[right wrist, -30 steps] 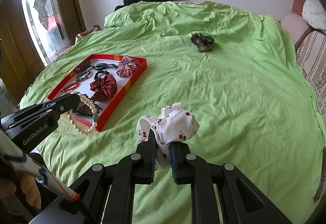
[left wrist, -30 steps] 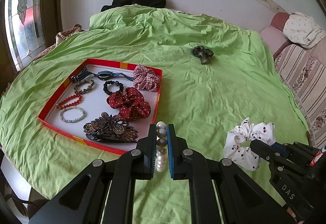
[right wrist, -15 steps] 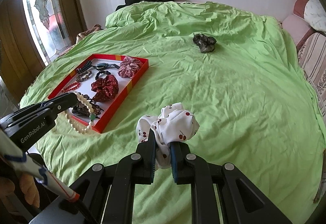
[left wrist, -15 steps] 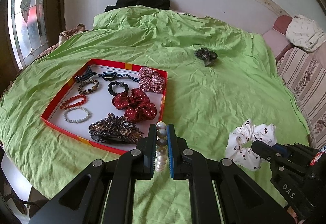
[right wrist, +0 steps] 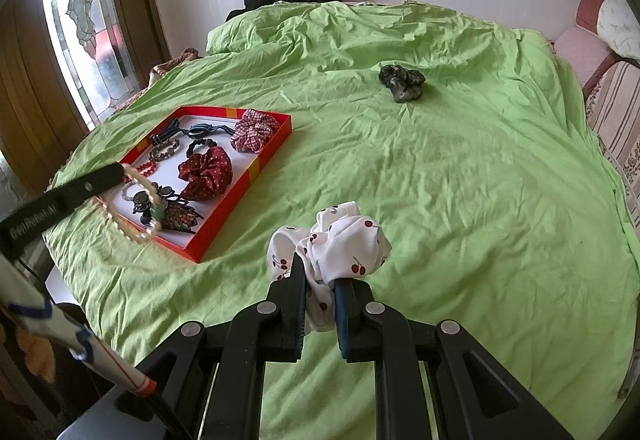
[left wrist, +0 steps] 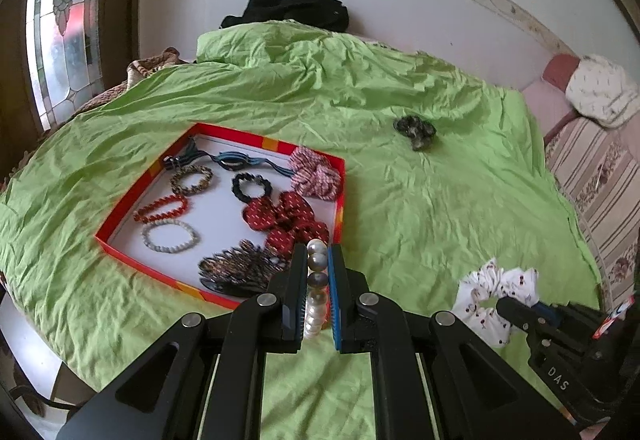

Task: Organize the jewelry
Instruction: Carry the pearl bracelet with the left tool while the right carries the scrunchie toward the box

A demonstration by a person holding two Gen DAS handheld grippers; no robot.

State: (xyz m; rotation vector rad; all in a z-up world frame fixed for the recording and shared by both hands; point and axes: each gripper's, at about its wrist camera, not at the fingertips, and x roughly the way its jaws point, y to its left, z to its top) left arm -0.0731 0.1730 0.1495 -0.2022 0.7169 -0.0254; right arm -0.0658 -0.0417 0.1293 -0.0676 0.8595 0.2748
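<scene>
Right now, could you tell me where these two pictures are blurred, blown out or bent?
Left wrist view: the brown hair claw in the red tray is smeared; the window is washed out. Right wrist view: the pearl strand in the left gripper is blurred, the cherry scrunchie sharp. Both: the wall border bows, corners go black.

Bare green sheet (right wrist: 460,200) mid-bed, crowded tray (right wrist: 256,168) left, dark scrunchie (right wrist: 402,82) beyond

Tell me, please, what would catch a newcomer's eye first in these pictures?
First the bright green bedspread that fills both views, with the red tray of hair ties and bracelets on its left side. Next, what the grippers hold: the left gripper is shut on a pearl strand at the tray's near edge, and the right gripper is shut on a white cherry-print scrunchie. A dark scrunchie lies alone farther back.
</scene>
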